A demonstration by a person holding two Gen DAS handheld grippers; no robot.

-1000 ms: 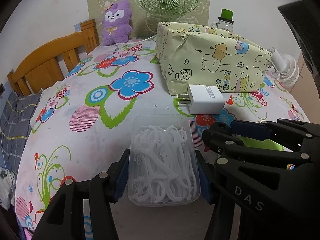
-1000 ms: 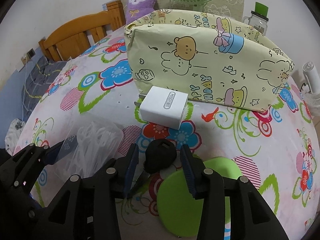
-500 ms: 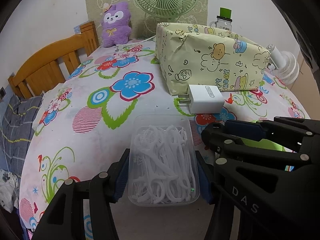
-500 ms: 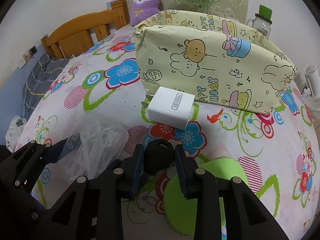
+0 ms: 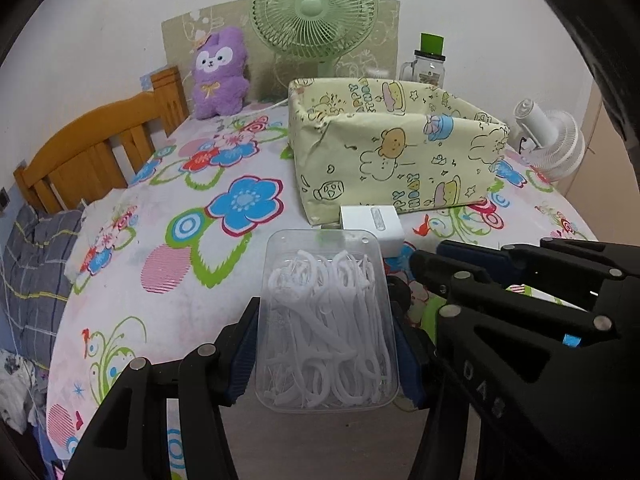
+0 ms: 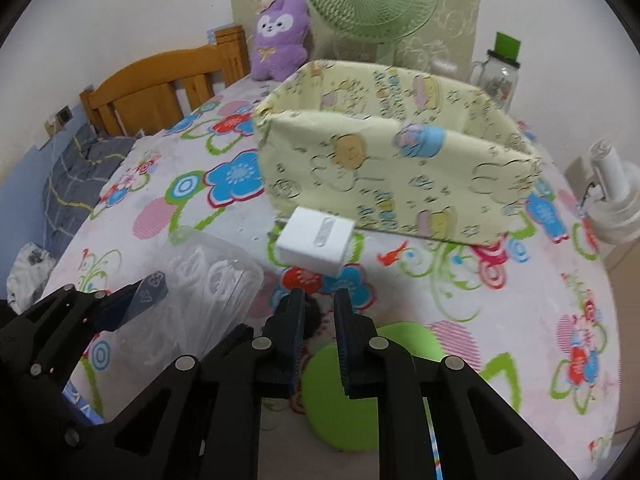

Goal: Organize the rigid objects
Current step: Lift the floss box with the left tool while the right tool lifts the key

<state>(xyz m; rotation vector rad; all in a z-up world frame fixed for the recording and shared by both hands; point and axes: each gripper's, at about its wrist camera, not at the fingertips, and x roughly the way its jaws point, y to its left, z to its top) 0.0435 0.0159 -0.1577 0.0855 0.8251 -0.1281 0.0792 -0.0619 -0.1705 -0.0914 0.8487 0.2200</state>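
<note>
My left claw grips a clear plastic box of white floss picks, blue pads pressed on both long sides, box lifted a bit off the table. From the right wrist view the same box sits at lower left with my left claw on it.

My right claw is pinched narrow on a small black object; only a dark sliver shows between the pads, can't tell what it is. It hovers over a green round thing lying on the table, partly hidden by the claw.

White charger block lies on the flowered tablecloth just ahead of both claws, near the front wall of the yellow cartoon-print storage box. In the left wrist view the charger is partly hidden behind the floss box, touching or nearly touching the yellow box; can't tell which. Yellow box is open on top, inside not visible.

Behind: green fan, purple plush, glass jar with green lid, small white fan at right. Wooden headboard at left.
</note>
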